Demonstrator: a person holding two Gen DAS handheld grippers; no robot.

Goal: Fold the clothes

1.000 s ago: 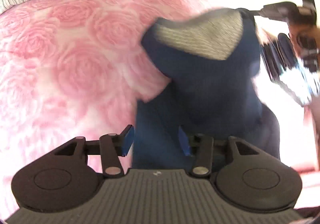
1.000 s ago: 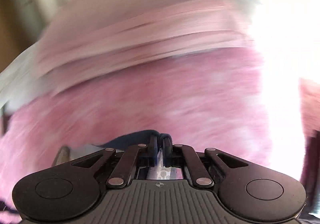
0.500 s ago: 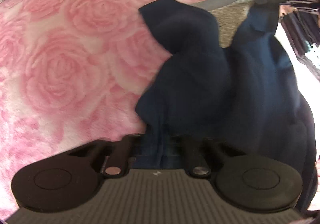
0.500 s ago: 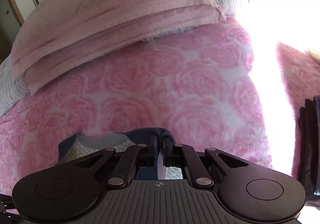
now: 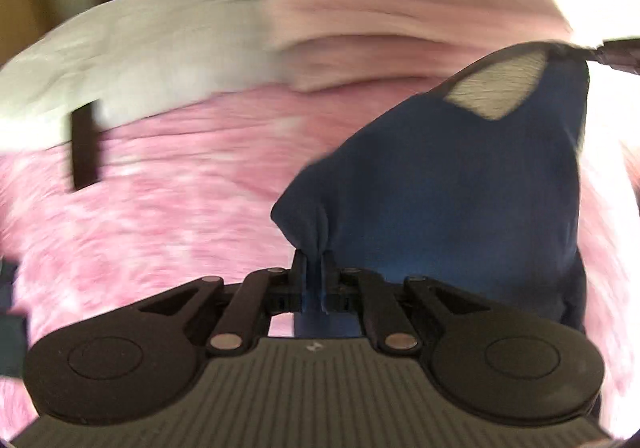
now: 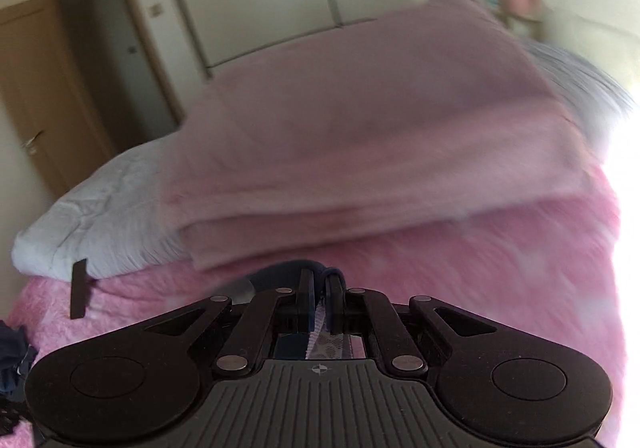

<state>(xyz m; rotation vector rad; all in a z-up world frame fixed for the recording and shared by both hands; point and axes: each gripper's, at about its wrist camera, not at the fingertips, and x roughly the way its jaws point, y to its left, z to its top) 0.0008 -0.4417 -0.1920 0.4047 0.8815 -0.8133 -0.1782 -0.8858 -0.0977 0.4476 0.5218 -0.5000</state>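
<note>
Both tongs, left gripper [image 5: 314,262] and right gripper [image 6: 320,282], pinch the navy garment [image 5: 460,200]. It hangs stretched between them above the bed [image 5: 160,216], its top edge running from the left jaws up to the right.

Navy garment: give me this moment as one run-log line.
phase: lifting for fold | left gripper: shut on navy blue fabric garment | right gripper: shut on its other edge | surface: pink rose-patterned blanket
</note>
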